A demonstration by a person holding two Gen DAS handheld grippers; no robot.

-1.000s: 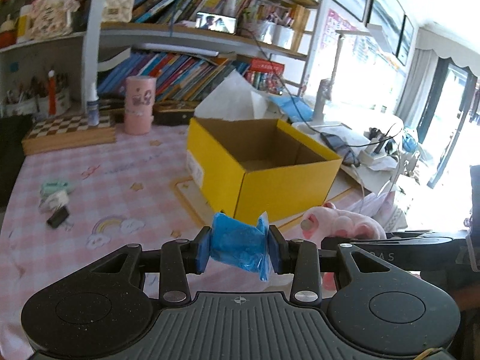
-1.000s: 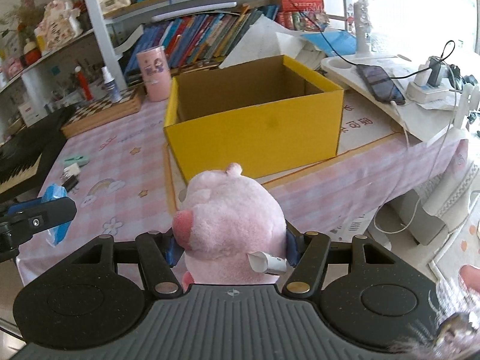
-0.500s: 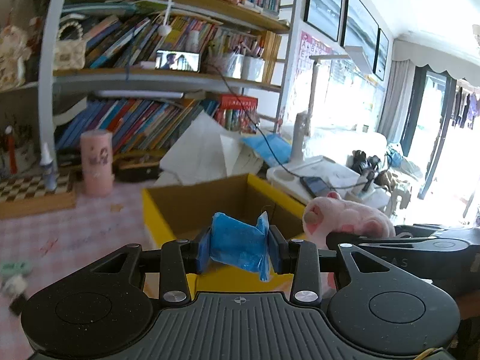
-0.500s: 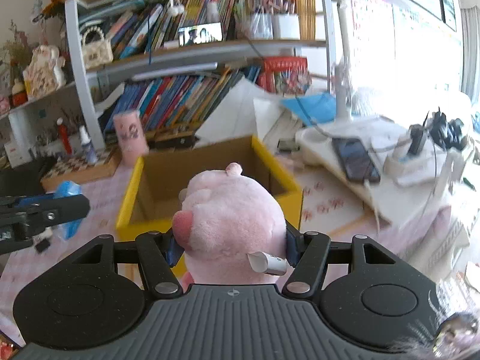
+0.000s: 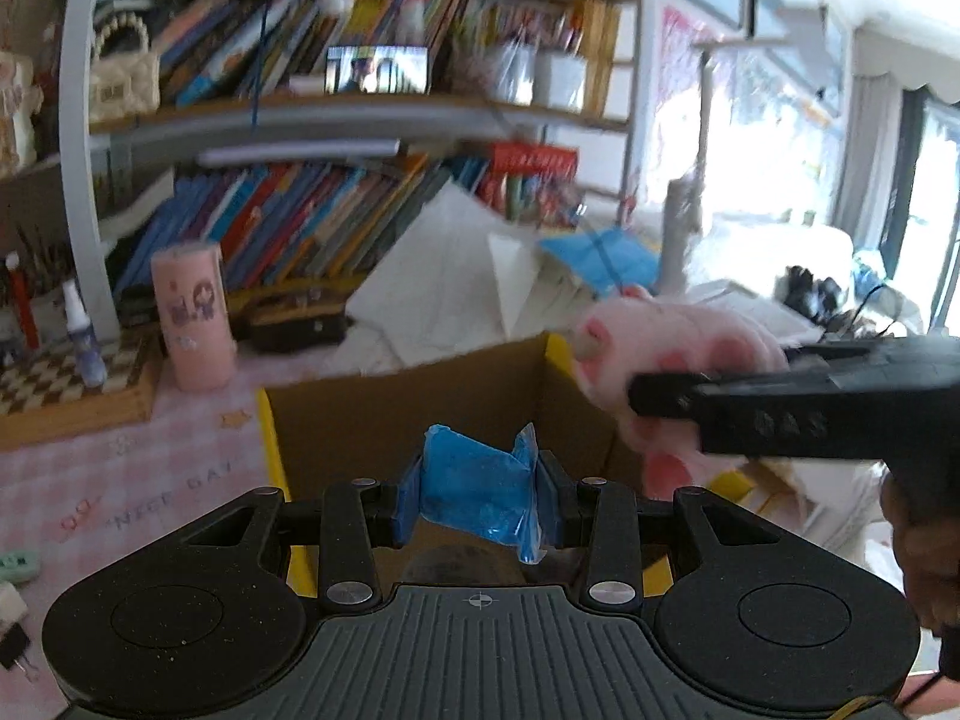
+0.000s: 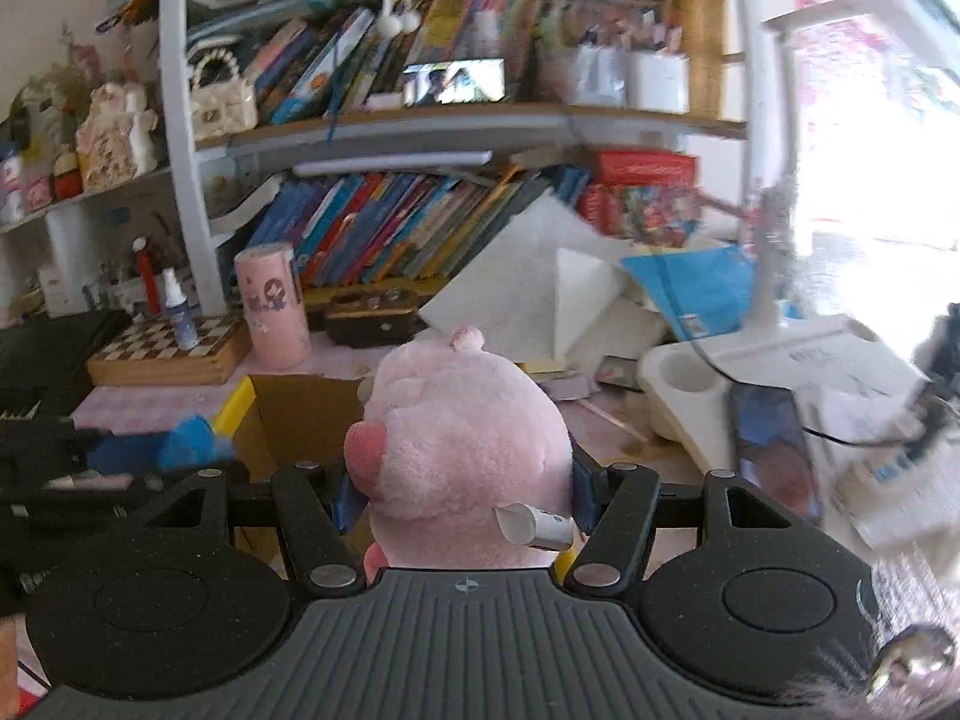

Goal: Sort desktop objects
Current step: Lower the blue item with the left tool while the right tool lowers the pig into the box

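Observation:
My left gripper (image 5: 480, 495) is shut on a crumpled blue packet (image 5: 474, 492) and hangs over the near edge of the open yellow cardboard box (image 5: 384, 414). In the right wrist view my right gripper (image 6: 462, 489) is shut on a pink plush toy (image 6: 462, 438), which hides most of the box (image 6: 288, 414). That toy (image 5: 666, 354) and the right gripper's black finger also show at the right of the left wrist view, above the box's right wall. The blue packet (image 6: 186, 450) appears at the left of the right wrist view.
A pink cylinder (image 5: 192, 315), a chessboard box (image 5: 66, 384) with a small spray bottle, and stacked white papers (image 5: 456, 276) stand behind the box on the pink checked tablecloth. Bookshelves fill the back. A phone (image 6: 774, 450) and cables lie on a white stand at the right.
Both grippers have moved forward toward the box with their loads; the box now lies directly under them and looks much closer. The plush toy has risen beside the box's right wall.

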